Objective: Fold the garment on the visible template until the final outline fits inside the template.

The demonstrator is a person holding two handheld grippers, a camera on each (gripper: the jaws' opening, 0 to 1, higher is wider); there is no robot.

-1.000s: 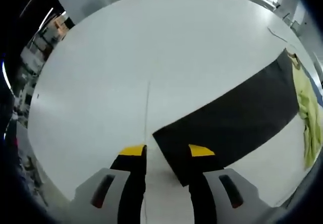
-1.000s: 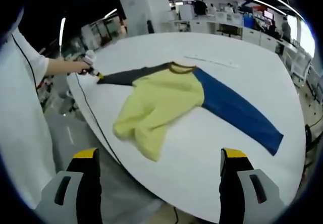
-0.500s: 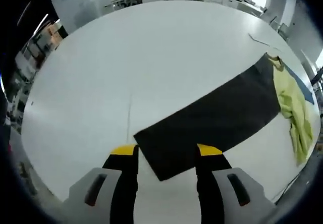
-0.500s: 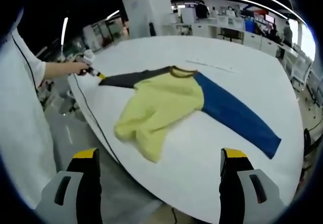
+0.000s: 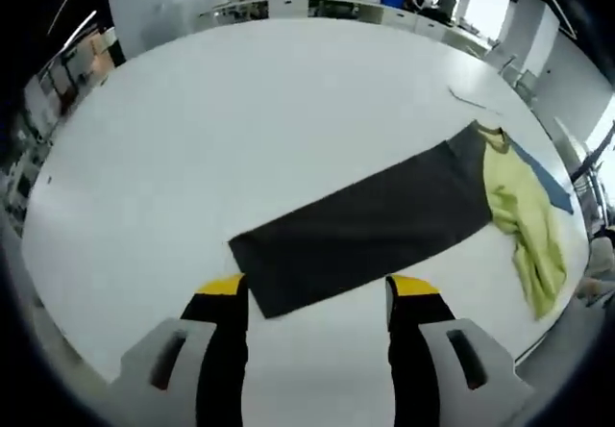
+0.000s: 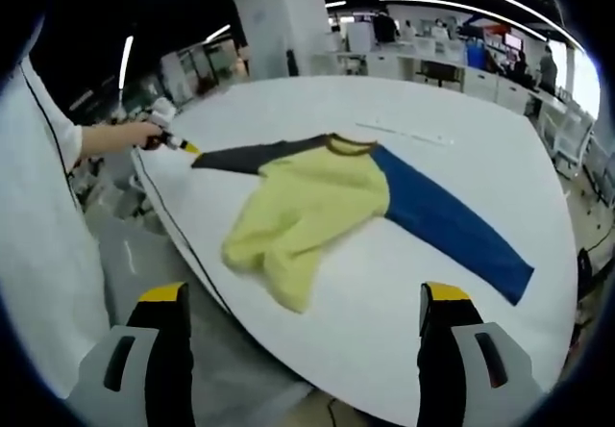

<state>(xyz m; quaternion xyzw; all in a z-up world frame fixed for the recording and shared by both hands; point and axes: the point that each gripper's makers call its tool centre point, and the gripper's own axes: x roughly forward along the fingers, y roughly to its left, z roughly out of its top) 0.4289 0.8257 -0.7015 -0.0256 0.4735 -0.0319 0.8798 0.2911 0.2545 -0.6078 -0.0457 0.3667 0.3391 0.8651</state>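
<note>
A long-sleeved garment lies spread on the white table [image 6: 461,331]. It has a crumpled yellow body [image 6: 307,206], a dark grey sleeve [image 6: 248,155] and a blue sleeve [image 6: 452,225]. In the left gripper view the grey sleeve [image 5: 365,230] lies flat, its cuff end just ahead of my open left gripper [image 5: 317,289], with the yellow body [image 5: 524,220] beyond. From the right gripper view, the left gripper [image 6: 178,142] sits in a hand by that cuff. My right gripper [image 6: 306,297] hangs open off the table's near edge, with nothing in it.
A person in a white shirt [image 6: 48,254] stands at the table's left edge. A thin pale strip [image 6: 404,135] lies on the table beyond the collar. Desks and shelving fill the room behind. Bare table surface [image 5: 240,129] stretches left of the grey sleeve.
The left gripper view has drawn back and up: the grey cuff, earlier between the jaws, now lies just ahead of the tips. The garment lies as before. The right gripper has held still.
</note>
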